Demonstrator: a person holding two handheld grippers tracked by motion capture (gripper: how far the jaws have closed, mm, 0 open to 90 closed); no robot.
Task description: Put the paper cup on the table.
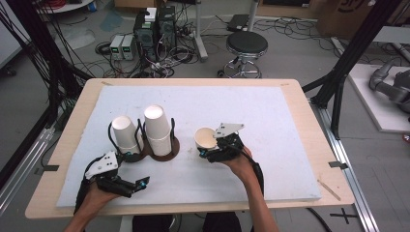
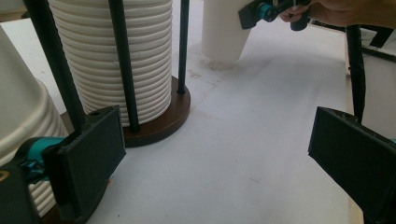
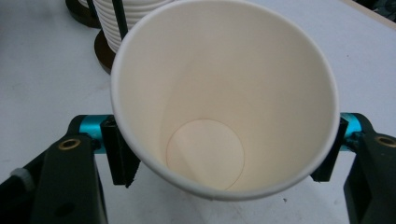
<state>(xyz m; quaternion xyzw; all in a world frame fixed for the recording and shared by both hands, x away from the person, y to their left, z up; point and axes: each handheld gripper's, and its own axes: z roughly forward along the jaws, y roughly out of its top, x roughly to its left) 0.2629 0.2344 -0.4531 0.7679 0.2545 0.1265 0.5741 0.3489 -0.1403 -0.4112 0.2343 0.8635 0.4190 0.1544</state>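
While the left gripper (image 1: 138, 185) gapes empty, the right gripper (image 1: 207, 152) clamps a plain white, upright paper cup (image 1: 205, 137).

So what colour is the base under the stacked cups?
Dark brown base, clearest in the left gripper view.

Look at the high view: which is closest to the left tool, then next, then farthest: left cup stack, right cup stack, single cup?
1. Left cup stack, just above the left tool.
2. Right cup stack, next to it on the right.
3. Single cup, farthest right, held in the right tool.
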